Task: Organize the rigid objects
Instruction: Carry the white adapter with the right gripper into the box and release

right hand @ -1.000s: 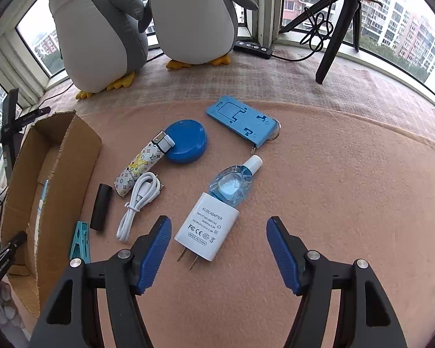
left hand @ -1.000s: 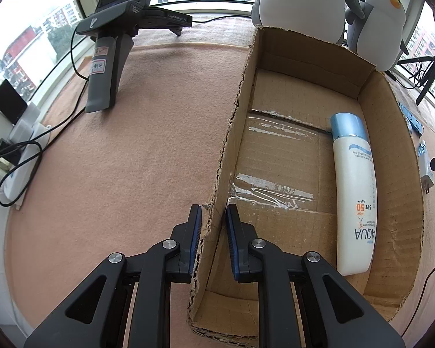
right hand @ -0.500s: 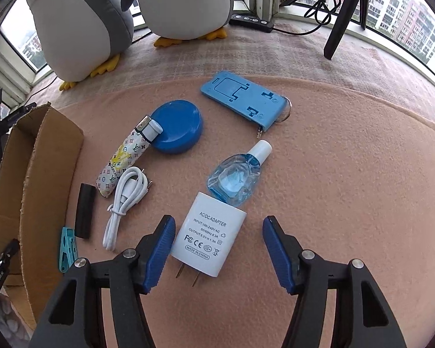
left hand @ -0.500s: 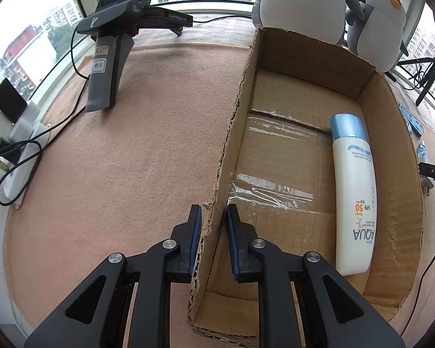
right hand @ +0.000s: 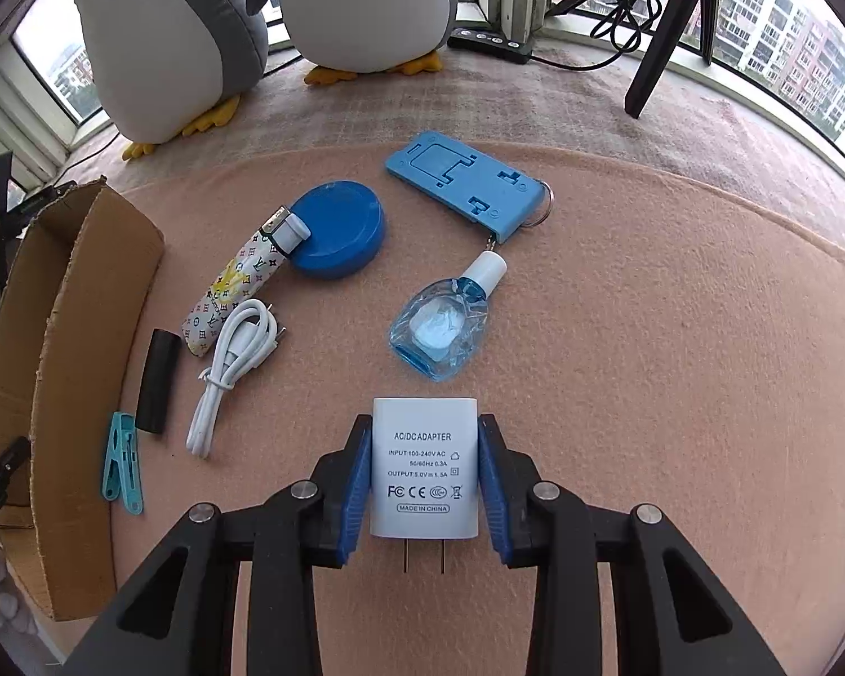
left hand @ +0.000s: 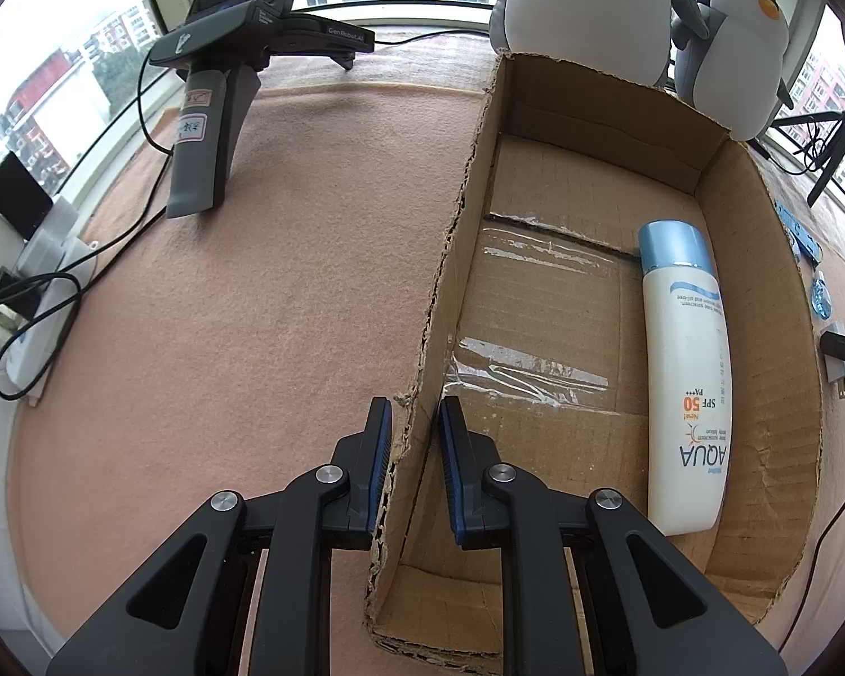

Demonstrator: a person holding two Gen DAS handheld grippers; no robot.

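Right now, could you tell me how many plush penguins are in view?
2: a grey penguin left by the window, a white-bellied penguin right beside it; none seems hidden.

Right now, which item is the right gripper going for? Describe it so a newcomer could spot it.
On the pink mat, right of the cardboard box, find the right gripper, jaws closing. Between them lies the white adapter, just below the blue dropper bottle: the only block with printed text and prongs.

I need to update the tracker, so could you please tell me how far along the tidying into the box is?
Done: only the sunscreen bottle lies in the cardboard box. In hand: the left hand-held gripper clamps the box wall, while the right hand-held gripper is closing around the white adapter. Left: blue dropper bottle, phone stand, round tin, lighter, cable, clip.
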